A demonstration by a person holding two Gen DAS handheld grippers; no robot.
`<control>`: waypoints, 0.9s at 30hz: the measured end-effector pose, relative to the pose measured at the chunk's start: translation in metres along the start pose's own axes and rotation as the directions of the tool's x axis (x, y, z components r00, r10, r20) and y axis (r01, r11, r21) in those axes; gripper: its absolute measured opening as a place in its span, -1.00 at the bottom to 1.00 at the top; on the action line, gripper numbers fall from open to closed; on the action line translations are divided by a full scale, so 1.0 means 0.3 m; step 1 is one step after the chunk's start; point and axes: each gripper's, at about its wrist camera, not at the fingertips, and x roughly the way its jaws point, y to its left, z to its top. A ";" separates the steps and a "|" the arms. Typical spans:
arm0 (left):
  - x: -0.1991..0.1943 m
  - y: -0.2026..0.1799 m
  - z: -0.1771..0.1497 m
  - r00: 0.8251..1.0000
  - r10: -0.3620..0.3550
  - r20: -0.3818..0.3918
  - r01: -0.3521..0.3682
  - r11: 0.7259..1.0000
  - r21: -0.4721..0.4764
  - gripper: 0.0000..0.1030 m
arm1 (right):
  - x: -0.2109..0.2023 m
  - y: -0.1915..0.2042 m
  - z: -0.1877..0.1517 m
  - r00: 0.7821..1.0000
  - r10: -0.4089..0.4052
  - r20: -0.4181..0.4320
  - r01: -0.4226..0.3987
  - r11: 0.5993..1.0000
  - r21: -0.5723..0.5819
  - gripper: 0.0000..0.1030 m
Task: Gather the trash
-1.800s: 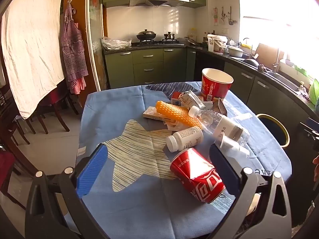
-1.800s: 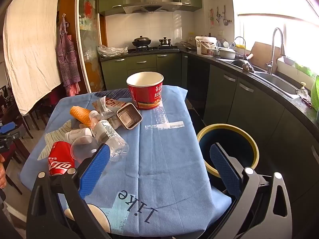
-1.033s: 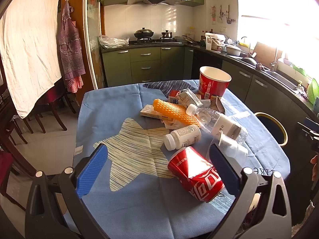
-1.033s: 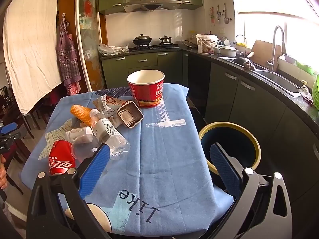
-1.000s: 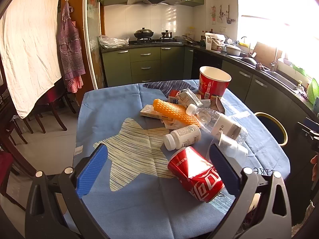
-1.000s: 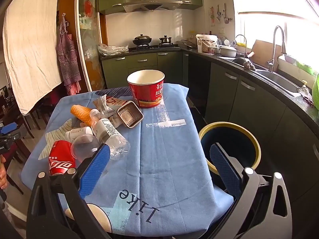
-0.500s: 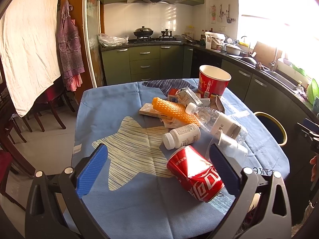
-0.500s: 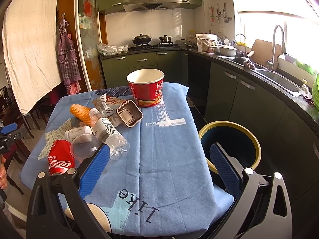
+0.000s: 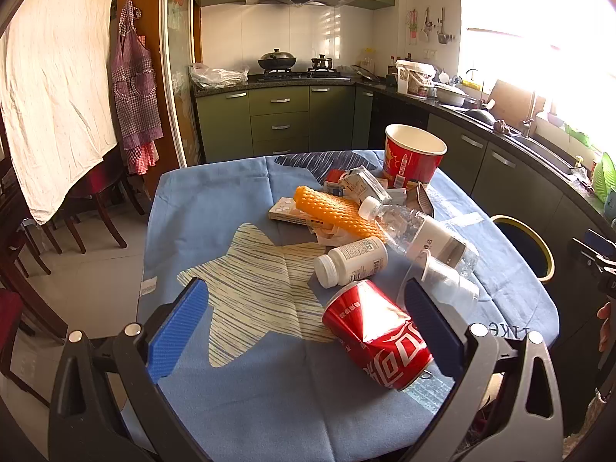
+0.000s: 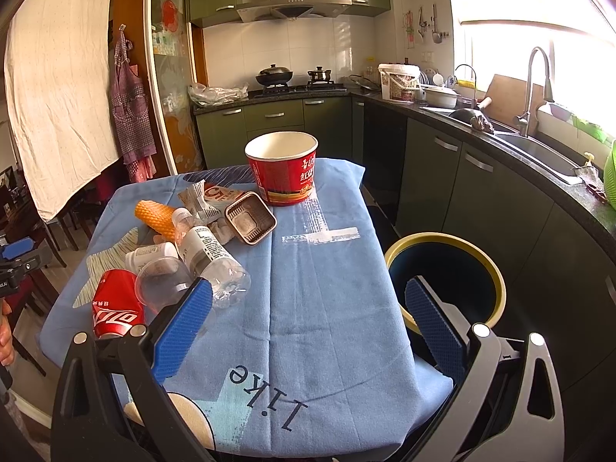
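Observation:
Trash lies heaped on a table with a blue cloth [image 9: 215,200] [image 10: 327,308]: a dented red cola can [image 9: 379,333] [image 10: 115,304], a white pill bottle [image 9: 352,260] [image 10: 152,256], a clear plastic bottle [image 9: 419,233] [image 10: 210,254], a clear plastic cup [image 9: 442,279] [image 10: 163,281], an orange foam sleeve [image 9: 335,213] [image 10: 156,213], a brown tray [image 10: 250,222], wrappers and a red paper bucket [image 9: 412,161] [image 10: 283,167]. My left gripper [image 9: 308,323] is open, the can just ahead between its pads. My right gripper [image 10: 308,317] is open over the bare cloth.
A dark bin with a yellow rim [image 10: 444,275] [image 9: 525,242] stands on the floor at the table's right side. Green cabinets, a counter and a sink [image 10: 539,154] run along the right. Wooden chairs [image 9: 88,200] stand left of the table. A hand [image 9: 604,325] shows at the edge.
Both views have drifted only slightly; the left camera has eased a little closer over the can. Nothing on the table has moved, and both grippers stay open.

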 end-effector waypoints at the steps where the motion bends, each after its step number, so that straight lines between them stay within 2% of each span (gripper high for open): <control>1: -0.002 -0.003 -0.001 1.000 0.000 0.000 0.000 1.000 0.000 0.88 | 0.001 0.001 -0.001 1.000 0.002 0.000 -0.002 1.000 0.000 0.92; 27: 0.014 0.016 0.000 1.000 -0.008 -0.012 0.008 1.000 -0.008 0.88 | 0.017 -0.010 -0.009 1.000 0.003 -0.011 -0.003 1.000 0.007 0.92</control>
